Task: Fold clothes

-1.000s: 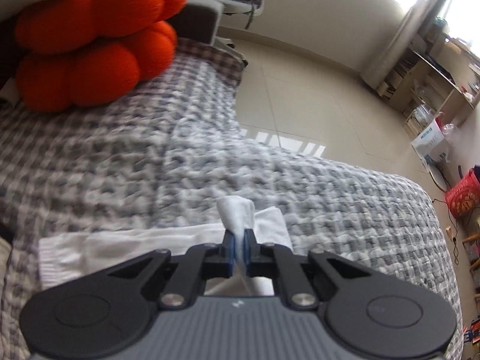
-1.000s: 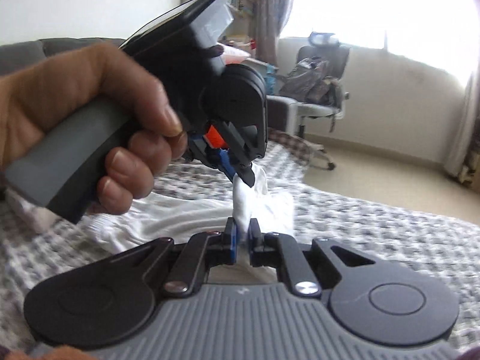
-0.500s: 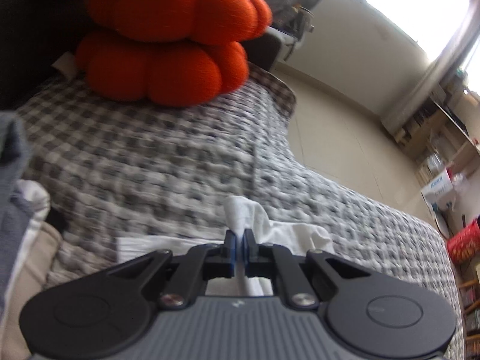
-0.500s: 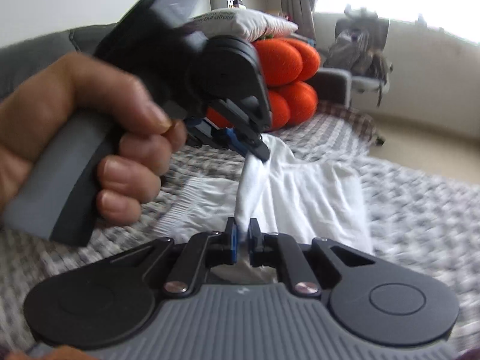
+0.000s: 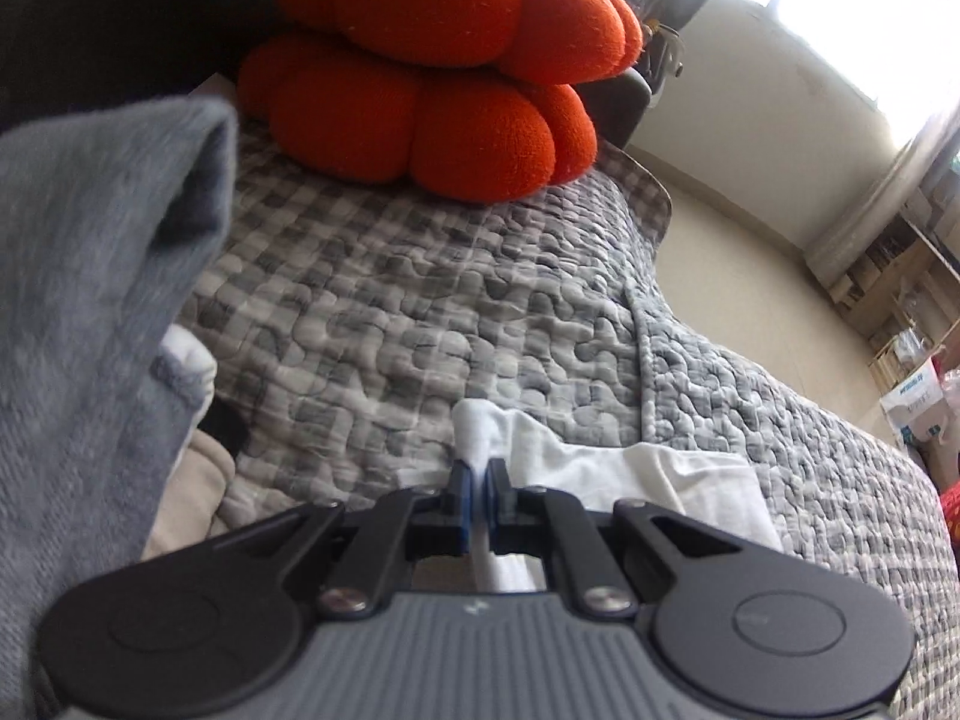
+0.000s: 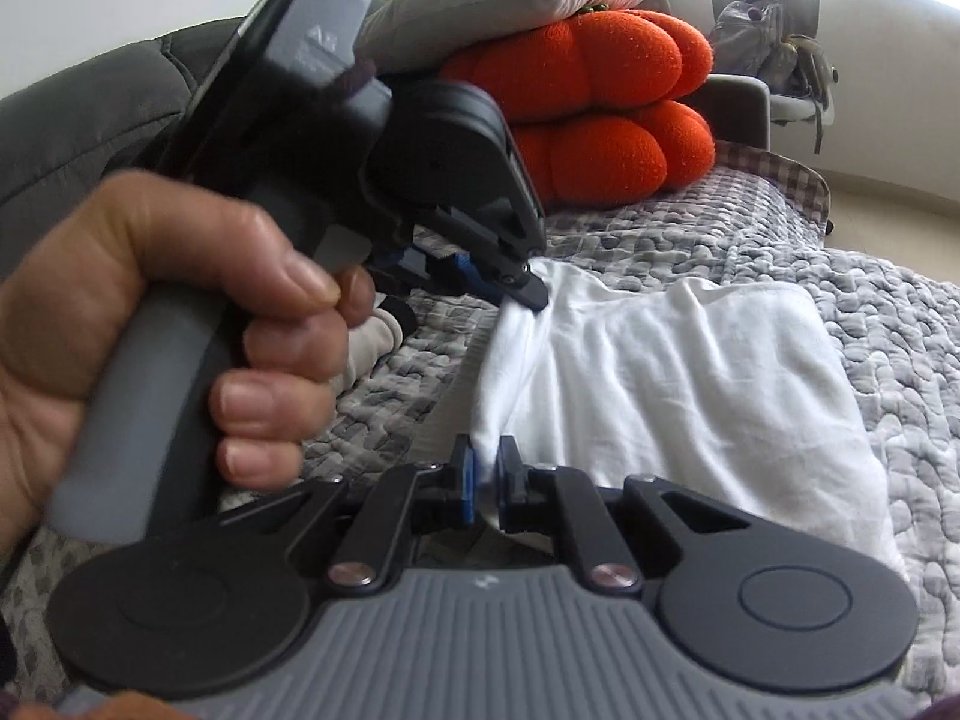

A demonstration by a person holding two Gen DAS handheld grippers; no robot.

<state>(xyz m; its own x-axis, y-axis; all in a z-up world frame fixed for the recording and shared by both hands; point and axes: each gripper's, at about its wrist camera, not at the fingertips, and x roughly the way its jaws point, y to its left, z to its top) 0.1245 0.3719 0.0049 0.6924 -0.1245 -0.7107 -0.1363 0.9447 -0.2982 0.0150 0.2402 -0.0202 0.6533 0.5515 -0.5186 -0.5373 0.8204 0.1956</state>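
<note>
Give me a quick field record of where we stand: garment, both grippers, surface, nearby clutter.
garment: white cloth, partly spread on the bed, one edge lifted
left gripper: shut on the white cloth, pinching a bunched edge
right gripper: shut on the white cloth, along the same edge
left hand: wrapped around the left gripper's handle
surface: grey checked quilt
nearby: orange cushions stacked at the far end; grey garment close at the left
fold status: not finished

The blurred grey cloth (image 5: pixel 90 360) (left edge) hides clothes beneath.
</note>
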